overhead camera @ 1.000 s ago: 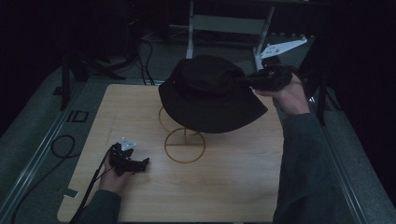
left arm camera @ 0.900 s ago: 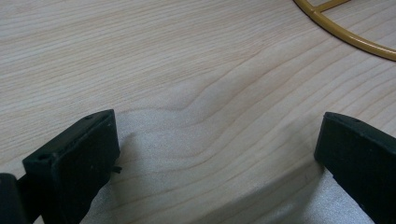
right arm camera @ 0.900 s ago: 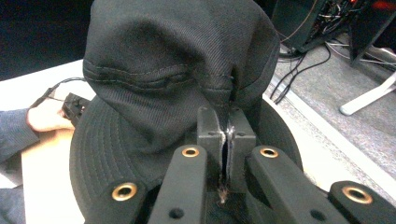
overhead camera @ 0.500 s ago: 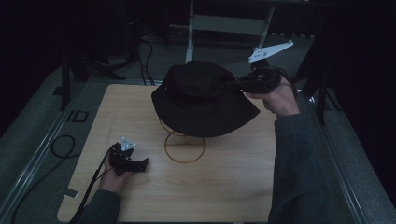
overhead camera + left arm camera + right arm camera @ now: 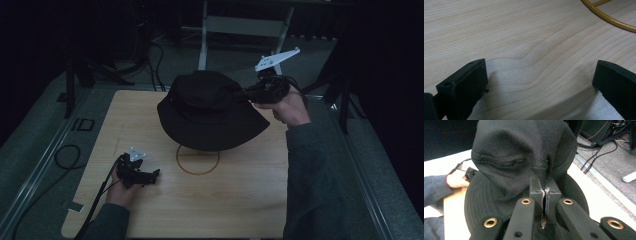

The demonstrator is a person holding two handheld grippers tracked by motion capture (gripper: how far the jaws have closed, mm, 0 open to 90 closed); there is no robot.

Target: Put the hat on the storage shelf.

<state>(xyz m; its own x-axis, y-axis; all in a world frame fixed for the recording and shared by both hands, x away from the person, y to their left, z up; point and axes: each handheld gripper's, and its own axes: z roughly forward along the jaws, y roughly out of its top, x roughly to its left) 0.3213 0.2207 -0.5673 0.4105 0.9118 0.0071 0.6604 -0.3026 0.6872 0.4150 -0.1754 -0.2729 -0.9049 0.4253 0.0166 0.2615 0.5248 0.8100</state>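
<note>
A black bucket hat hangs above the middle of the wooden table, over a gold ring stand base. My right gripper is shut on a fold of the hat's crown from the right. In the right gripper view the jaws pinch the black fabric of the hat tight at my right gripper. My left gripper rests low on the table at the front left, jaws wide apart. In the left gripper view my left gripper has only bare wood between its fingers, and the gold ring curves at the top right.
Cables lie on the grey floor left of the table. A metal frame stands behind the table. The table's far and left edges border a raised rail.
My right gripper has carried the hat leftward and slightly down, over the ring stand. The left gripper has stayed in place.
</note>
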